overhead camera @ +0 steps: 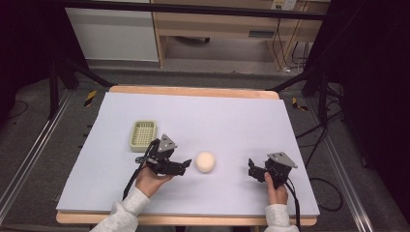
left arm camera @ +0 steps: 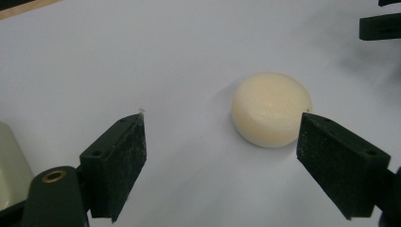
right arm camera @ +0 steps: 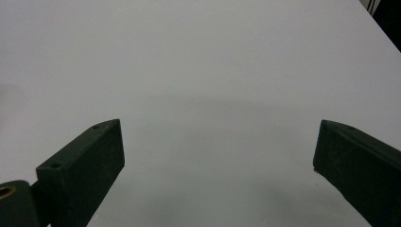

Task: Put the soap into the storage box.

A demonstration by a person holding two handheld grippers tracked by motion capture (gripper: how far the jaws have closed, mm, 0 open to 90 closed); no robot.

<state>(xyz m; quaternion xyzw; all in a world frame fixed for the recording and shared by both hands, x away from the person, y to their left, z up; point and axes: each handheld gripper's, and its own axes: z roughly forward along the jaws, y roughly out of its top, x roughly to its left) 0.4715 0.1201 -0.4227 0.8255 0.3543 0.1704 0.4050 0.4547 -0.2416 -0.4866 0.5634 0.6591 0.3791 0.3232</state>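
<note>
A round cream puck [overhead camera: 205,162] lies flat on the white table cover [overhead camera: 203,116], near its middle front. My left gripper [overhead camera: 185,165] is just left of it, held low and pointing at it, jaws open. In the left gripper view the puck [left arm camera: 272,109] sits just beyond the open left gripper [left arm camera: 221,124], off toward the right jaw, whose tip almost meets the puck's edge. To the right of the puck my right gripper [overhead camera: 251,168] is open, a short gap away. The right gripper [right arm camera: 220,128] has nothing but bare table between its jaws.
A small pale green basket [overhead camera: 143,134] stands behind my left hand; its corner [left arm camera: 9,161] shows at the left edge of the left gripper view. The other gripper's black jaw [left arm camera: 380,26] shows at the top right there. Cables trail off the table's front edge.
</note>
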